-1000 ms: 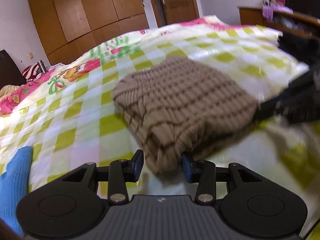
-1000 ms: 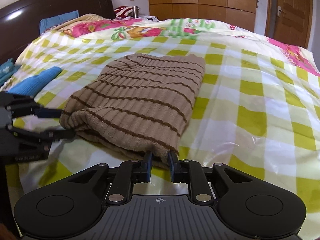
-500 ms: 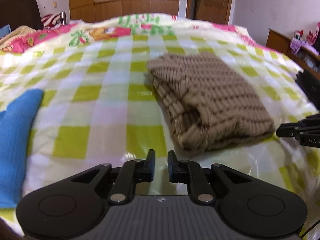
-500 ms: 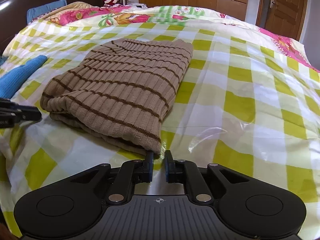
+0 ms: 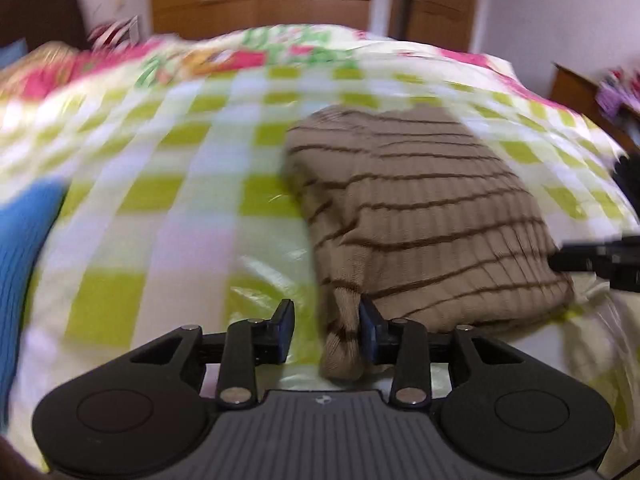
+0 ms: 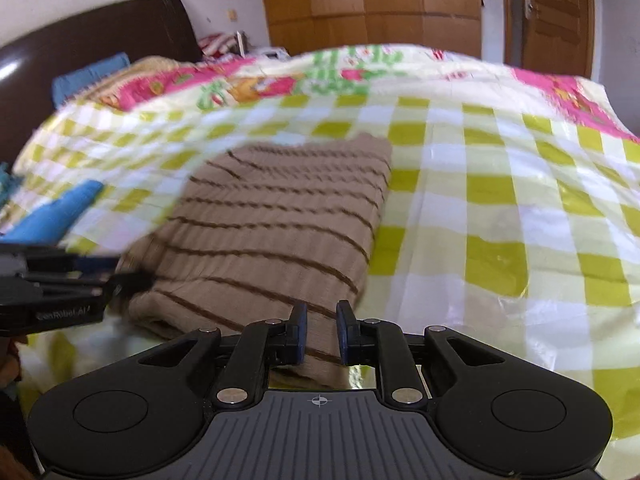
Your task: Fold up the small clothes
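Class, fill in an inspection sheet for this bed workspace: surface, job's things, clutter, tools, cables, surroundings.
Surface: checked bed cover, glossy, slightly wrinkled.
Job's things: brown striped sweater, folded, lying on the cover.
Clutter: blue cloth beside the sweater, apart from it.
Tools: left tool opening, a near sweater corner between its jaws; right tool opening, at the other near corner, grip unclear.
Cables: nothing seen.
Surroundings: wooden wardrobe, door, dark headboard.
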A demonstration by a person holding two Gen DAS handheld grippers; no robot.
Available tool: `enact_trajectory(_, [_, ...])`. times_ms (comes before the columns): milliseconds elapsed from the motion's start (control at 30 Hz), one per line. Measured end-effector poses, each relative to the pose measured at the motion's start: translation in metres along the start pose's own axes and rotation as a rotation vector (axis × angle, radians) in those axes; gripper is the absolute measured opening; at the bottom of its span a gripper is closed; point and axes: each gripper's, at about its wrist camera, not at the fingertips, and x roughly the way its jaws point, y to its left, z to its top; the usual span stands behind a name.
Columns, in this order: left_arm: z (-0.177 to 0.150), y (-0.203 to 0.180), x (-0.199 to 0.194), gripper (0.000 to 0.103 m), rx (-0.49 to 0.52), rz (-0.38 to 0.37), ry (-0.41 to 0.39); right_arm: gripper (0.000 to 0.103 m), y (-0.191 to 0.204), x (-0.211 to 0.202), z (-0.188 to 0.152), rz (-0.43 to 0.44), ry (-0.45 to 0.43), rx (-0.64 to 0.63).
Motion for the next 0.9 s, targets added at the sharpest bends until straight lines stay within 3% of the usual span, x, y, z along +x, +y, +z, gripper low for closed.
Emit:
enact_trajectory(133, [0.006, -0.008, -0.016, 0.051, 0.067, 0.031, -0.006, 0.018, -0.005, 0.012, -0.005, 0.016, 0.062, 0.011])
enact_trajectory(333, [0.041, -0.020, -0.041, 0.053, 0.067, -0.004, -0.162, 0.018, 0.004, -0.023, 0.005, -0.016, -0.051, -0.042])
enact_trajectory(433, [0.067, -0.032, -0.019, 0.054, 0.070, -0.023, -0.230, 0.021, 0.006, -0.013, 0.018, 0.014, -0.069, -0.023])
enact_trajectory(500, [0.072, -0.034, 0.009, 0.054, 0.072, -0.007, -0.216, 0.021, 0.008, -0.001, 0.025, 0.016, -0.079, -0.013])
enact_trajectory(600, [0.061, -0.021, 0.047, 0.059, 0.091, 0.071, -0.103, 0.021, 0.011, 0.017, 0.028, 0.051, -0.084, 0.011])
enact_trajectory(633, [0.055, -0.010, 0.052, 0.060, 0.073, 0.061, -0.088, 0.021, 0.010, 0.023, 0.027, 0.046, -0.078, 0.009])
enact_trajectory(700, [0.050, 0.006, 0.051, 0.070, 0.022, 0.061, -0.089, 0.023, 0.005, 0.033, 0.025, 0.037, -0.067, 0.008])
enact_trajectory(767, [0.052, 0.012, 0.047, 0.070, -0.002, 0.062, -0.084, 0.034, 0.002, 0.039, 0.023, 0.021, -0.048, -0.007])
enact_trajectory(900, [0.055, 0.001, 0.035, 0.068, 0.016, 0.070, -0.100, 0.034, 0.004, 0.029, 0.024, 0.016, -0.042, 0.009])
